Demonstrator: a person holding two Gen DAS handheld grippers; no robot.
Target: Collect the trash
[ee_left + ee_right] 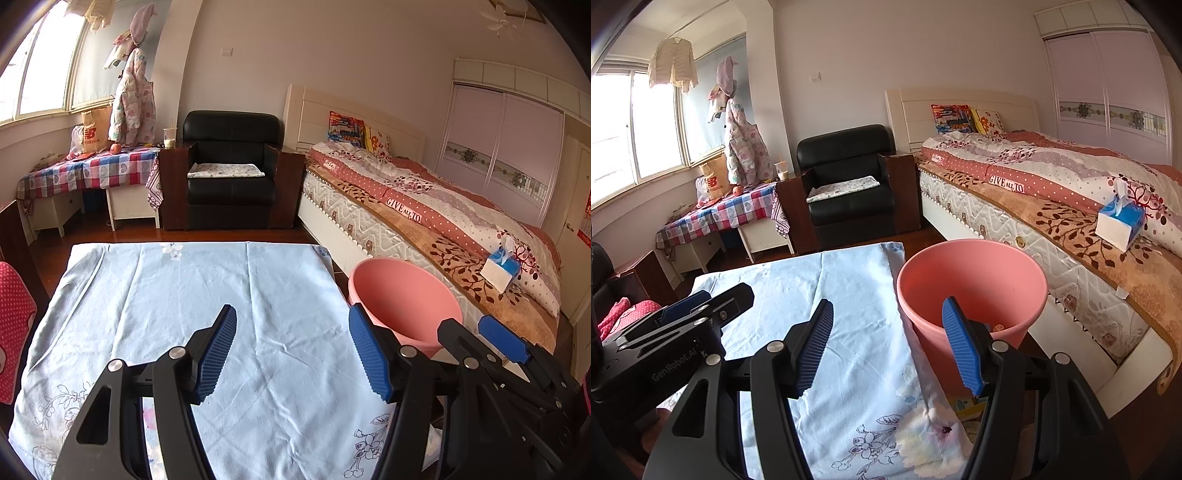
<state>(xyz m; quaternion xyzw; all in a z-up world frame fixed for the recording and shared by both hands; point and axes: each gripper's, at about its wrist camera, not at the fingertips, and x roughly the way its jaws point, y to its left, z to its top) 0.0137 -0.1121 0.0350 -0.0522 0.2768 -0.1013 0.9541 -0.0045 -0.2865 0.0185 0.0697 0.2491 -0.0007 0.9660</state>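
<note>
A pink bin (975,280) stands on the floor between the table and the bed; it also shows in the left wrist view (402,295). Something small lies at its bottom (997,327). My left gripper (293,350) is open and empty above the table's light blue cloth (192,295). My right gripper (888,347) is open and empty, over the table's right edge beside the bin. The right gripper shows in the left wrist view (502,339), and the left gripper shows in the right wrist view (701,306). No trash shows on the cloth.
A bed (1052,192) with a blue tissue box (1121,219) runs along the right. A black armchair (231,170) stands at the back. A checked side table (88,171) holds a bag and cup. A red dotted cloth (14,317) is at left.
</note>
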